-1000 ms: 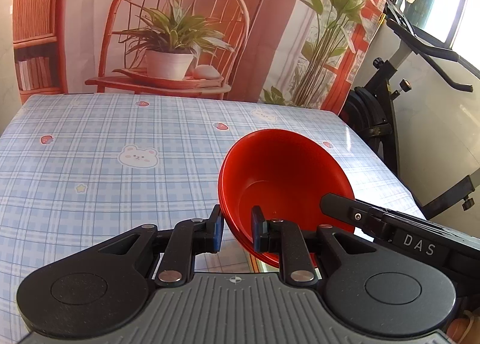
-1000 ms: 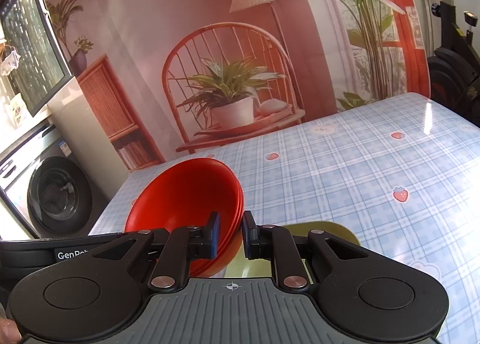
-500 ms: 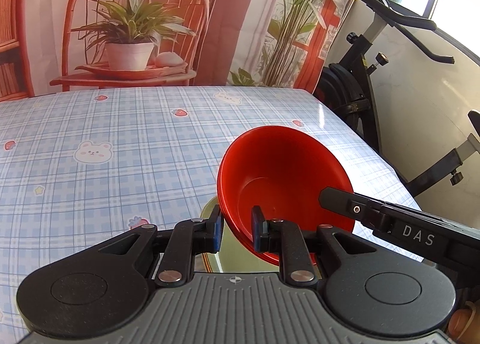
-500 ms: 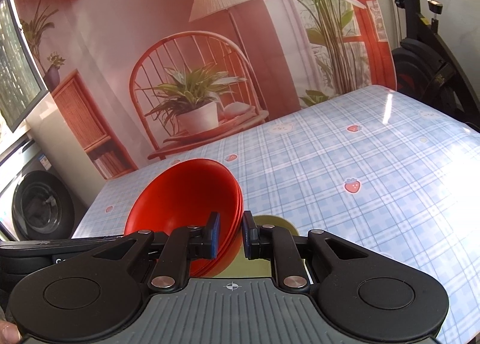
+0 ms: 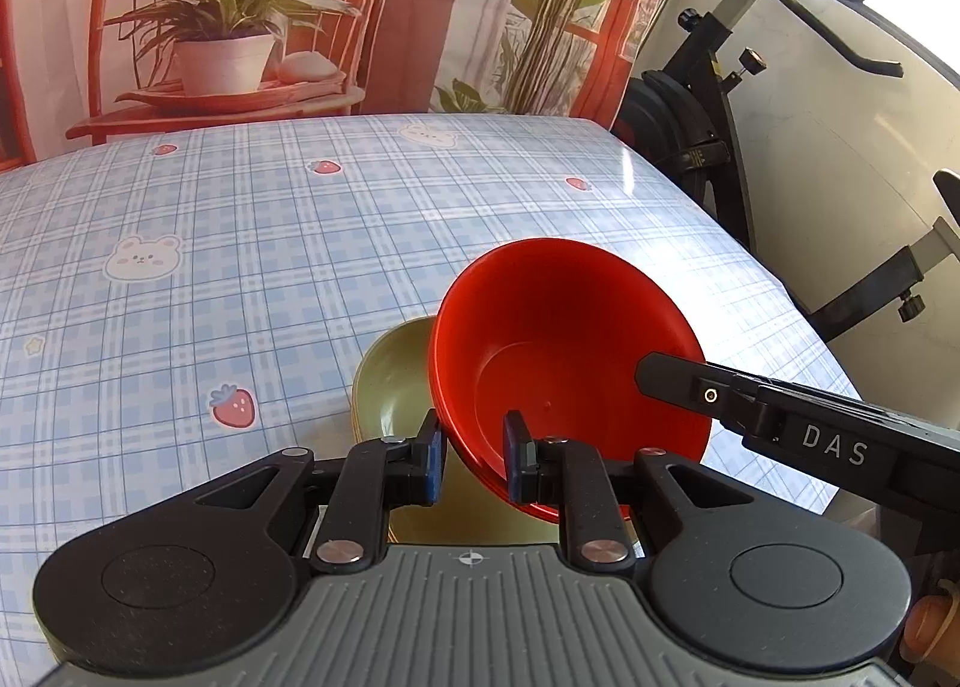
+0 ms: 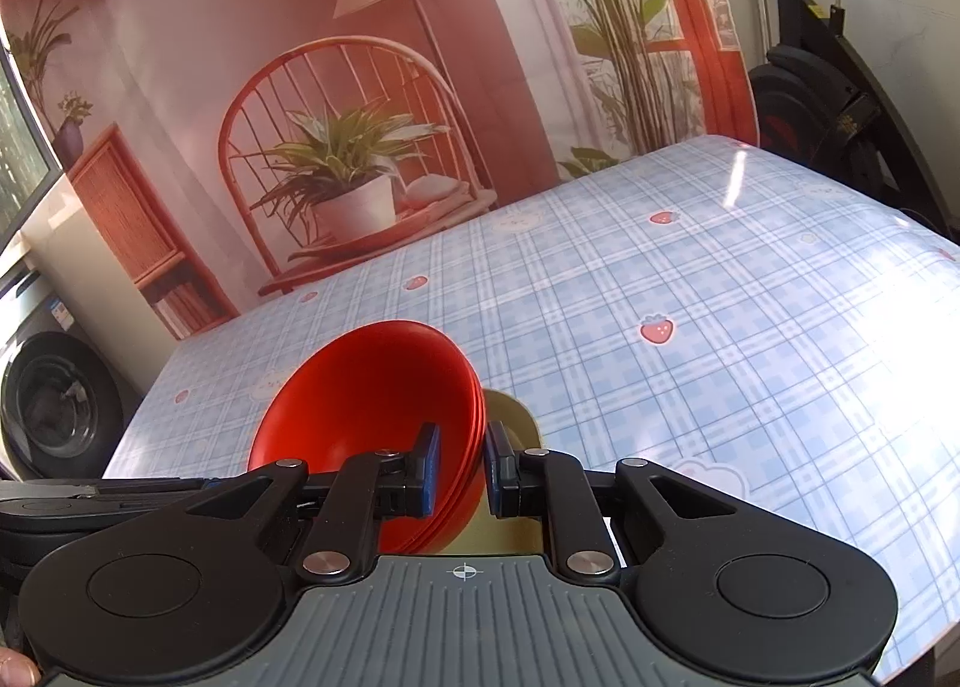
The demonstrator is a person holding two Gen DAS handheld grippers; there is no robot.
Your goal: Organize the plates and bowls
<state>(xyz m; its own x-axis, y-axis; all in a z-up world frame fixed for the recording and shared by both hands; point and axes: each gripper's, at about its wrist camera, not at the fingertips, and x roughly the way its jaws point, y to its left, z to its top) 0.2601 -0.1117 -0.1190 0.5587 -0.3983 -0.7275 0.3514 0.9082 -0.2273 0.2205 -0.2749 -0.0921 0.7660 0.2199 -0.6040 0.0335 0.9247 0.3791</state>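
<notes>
Plaid tablecloth [image 5: 240,279], exercise bike [image 5: 708,105], washing machine [image 6: 54,405]

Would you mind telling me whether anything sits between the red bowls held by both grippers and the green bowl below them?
Nothing visible does. The red bowls are tilted, gripped at opposite rims by the left gripper and right gripper, directly above the green bowl, whose visible inside looks empty.

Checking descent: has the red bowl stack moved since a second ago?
Yes. The red bowl stack has come down and forward: more of the green dish beneath shows.

Glossy smooth plastic red bowls [image 5: 570,351], matt green bowl [image 5: 393,381], shiny wipe-clean vinyl tablecloth [image 5: 240,267].
</notes>
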